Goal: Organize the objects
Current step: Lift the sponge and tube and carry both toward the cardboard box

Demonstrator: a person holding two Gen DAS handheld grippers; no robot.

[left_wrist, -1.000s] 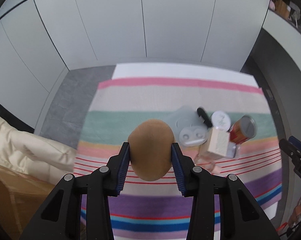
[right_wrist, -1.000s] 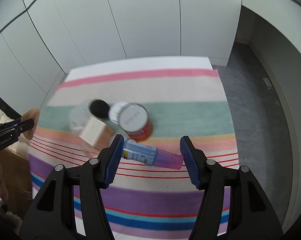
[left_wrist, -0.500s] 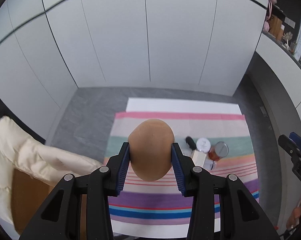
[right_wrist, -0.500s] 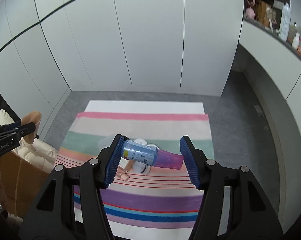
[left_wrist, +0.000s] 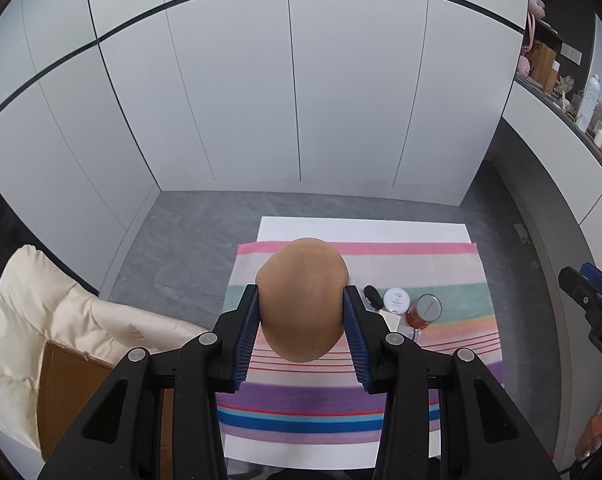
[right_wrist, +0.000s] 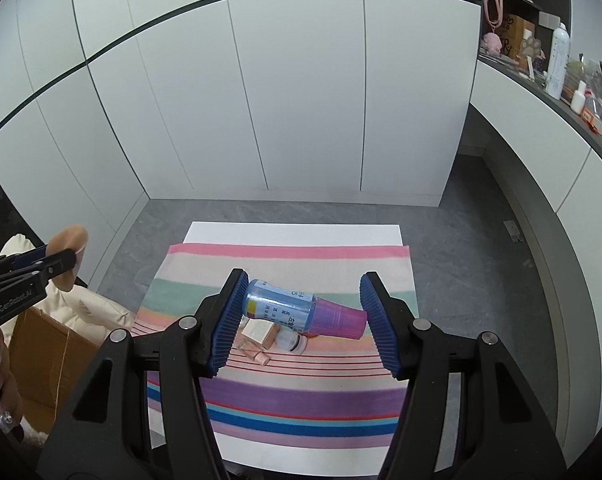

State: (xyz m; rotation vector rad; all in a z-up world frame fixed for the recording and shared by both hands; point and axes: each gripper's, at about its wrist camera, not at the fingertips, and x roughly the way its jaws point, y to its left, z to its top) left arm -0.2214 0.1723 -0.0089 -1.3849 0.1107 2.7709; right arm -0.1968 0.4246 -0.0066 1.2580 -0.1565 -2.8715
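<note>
My left gripper (left_wrist: 301, 292) is shut on a tan egg-shaped sponge (left_wrist: 303, 312), held high above the striped cloth (left_wrist: 401, 264). The right wrist view shows that same gripper (right_wrist: 61, 260) and sponge (right_wrist: 71, 240) at the left edge. My right gripper (right_wrist: 303, 280) is shut on a blue bottle with a pink-purple cap (right_wrist: 285, 306), which lies crosswise between the pads. Below on the cloth remain a red can (left_wrist: 425, 312), a white round jar (left_wrist: 397, 300), a black-capped item (left_wrist: 372, 295) and a beige box (right_wrist: 259, 330).
A white table (left_wrist: 361, 228) carries the cloth. Left of it stands a cardboard box (left_wrist: 69, 392) draped with a cream padded jacket (left_wrist: 53, 304). Grey floor and white cabinet doors surround the table. A cluttered shelf (right_wrist: 561, 72) runs along the right wall.
Both grippers have risen well above the table, so the cloth and its objects look smaller and farther. Both grips are unchanged.
</note>
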